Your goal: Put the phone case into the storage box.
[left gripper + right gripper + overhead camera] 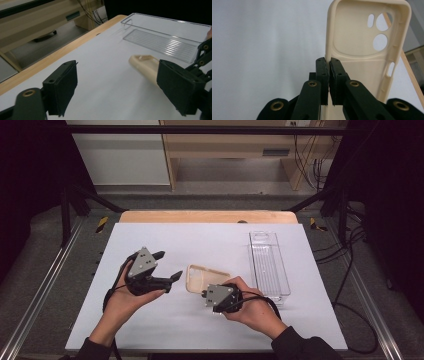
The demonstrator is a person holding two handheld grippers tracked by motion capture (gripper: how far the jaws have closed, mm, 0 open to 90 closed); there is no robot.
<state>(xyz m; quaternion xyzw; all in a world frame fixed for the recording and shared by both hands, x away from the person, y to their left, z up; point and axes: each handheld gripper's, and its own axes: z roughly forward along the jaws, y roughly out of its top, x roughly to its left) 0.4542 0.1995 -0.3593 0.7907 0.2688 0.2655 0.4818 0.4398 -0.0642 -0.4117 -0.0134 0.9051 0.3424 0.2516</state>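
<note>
A cream phone case (202, 276) lies hollow side up near the middle of the white sheet (200, 240). My right gripper (206, 292) is at its near end, shut on the case's side wall. In the right gripper view the jaws (328, 62) pinch that thin wall, and the case (362, 50) stretches away with its camera holes at the far end. My left gripper (170, 265) hovers open just left of the case, with nothing between its pads. In the left gripper view the jaws (117, 87) stand wide apart and the case (146, 67) lies beyond them, blurred.
A clear plastic tray (270, 265) stands lengthwise at the right of the sheet, close to my right hand; in the left gripper view this tray (165, 37) is past the case. The wooden table edge (207, 216) runs along the back. Metal frame rails flank the table.
</note>
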